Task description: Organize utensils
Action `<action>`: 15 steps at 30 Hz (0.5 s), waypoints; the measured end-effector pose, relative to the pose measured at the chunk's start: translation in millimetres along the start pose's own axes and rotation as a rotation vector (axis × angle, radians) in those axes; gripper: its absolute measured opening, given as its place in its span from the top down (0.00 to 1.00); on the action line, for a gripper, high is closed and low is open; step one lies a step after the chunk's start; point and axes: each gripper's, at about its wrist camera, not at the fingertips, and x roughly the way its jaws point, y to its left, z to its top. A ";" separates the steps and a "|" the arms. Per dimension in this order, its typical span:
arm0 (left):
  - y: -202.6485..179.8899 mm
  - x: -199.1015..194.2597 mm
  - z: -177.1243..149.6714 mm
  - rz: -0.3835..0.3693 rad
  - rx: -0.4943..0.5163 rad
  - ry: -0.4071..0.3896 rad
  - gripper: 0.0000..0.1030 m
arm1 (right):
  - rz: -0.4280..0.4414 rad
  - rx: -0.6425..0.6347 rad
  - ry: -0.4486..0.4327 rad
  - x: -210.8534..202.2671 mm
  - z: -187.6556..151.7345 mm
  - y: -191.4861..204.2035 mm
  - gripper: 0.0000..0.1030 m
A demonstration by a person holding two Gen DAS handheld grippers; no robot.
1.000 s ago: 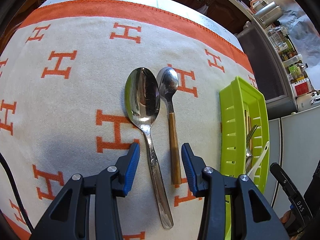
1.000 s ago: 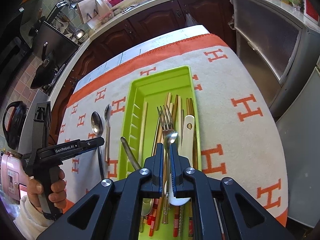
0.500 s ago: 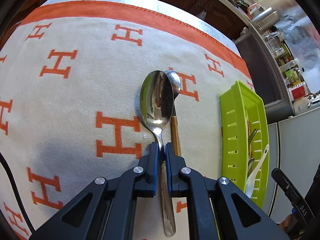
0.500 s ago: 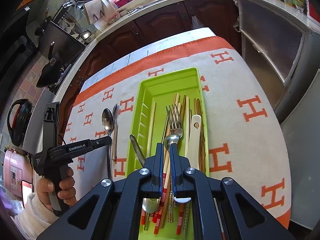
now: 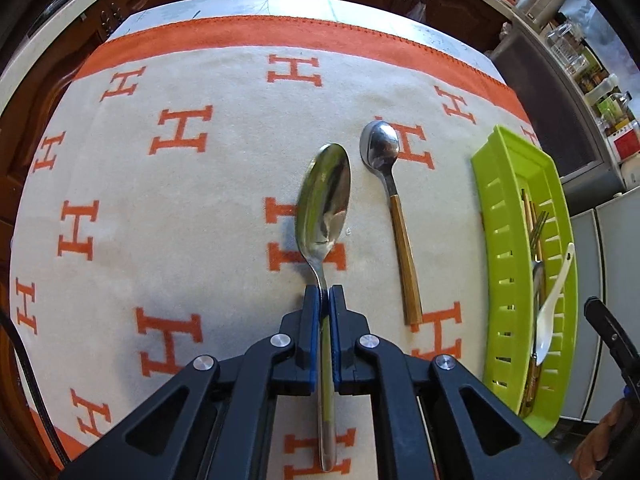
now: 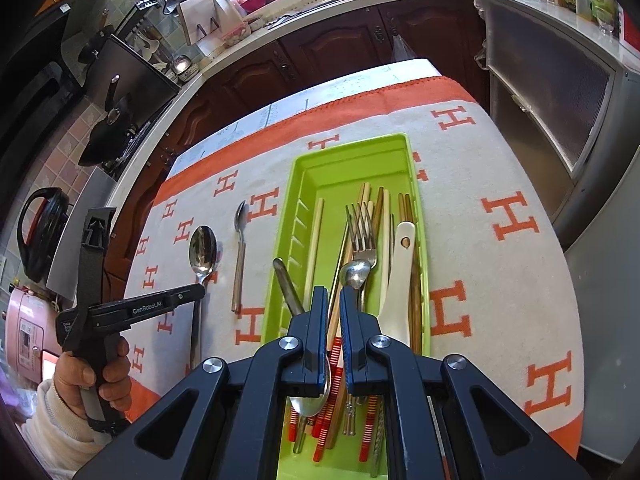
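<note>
Two spoons remain outside the green tray (image 6: 352, 160) — the large spoon (image 5: 324, 200), pinched at its neck by the left gripper (image 5: 325, 294), and the wooden-handled spoon (image 5: 404, 248) on the cloth (image 5: 200, 208). The right gripper (image 6: 333, 300) hovers over the tray — nearly closed, apparently empty.

Green tray (image 6: 304, 184) of cutlery on patterned cloth (image 6: 472, 184).
Right gripper (image 6: 333, 300) slightly parted above; large spoon (image 6: 203, 254) near cloth's left edge.

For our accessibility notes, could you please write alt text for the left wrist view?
The left gripper is shut on the handle of a large steel spoon over a cream cloth patterned with orange H shapes. A smaller wooden-handled spoon lies to its right, and a green utensil tray holding cutlery sits at the right edge.
</note>
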 end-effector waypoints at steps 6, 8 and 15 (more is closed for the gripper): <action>6.7 -17.2 -9.0 -0.053 0.008 -0.005 1.00 | 0.014 -0.022 -0.001 -3.2 -1.7 7.6 0.94; 7.6 -20.0 -10.1 -0.039 0.021 -0.011 1.00 | 0.015 -0.026 0.000 -3.5 -2.0 9.8 0.94; 23.1 -7.2 -14.5 -0.097 -0.062 0.034 0.96 | 0.015 -0.039 0.004 -4.7 -4.9 14.5 0.94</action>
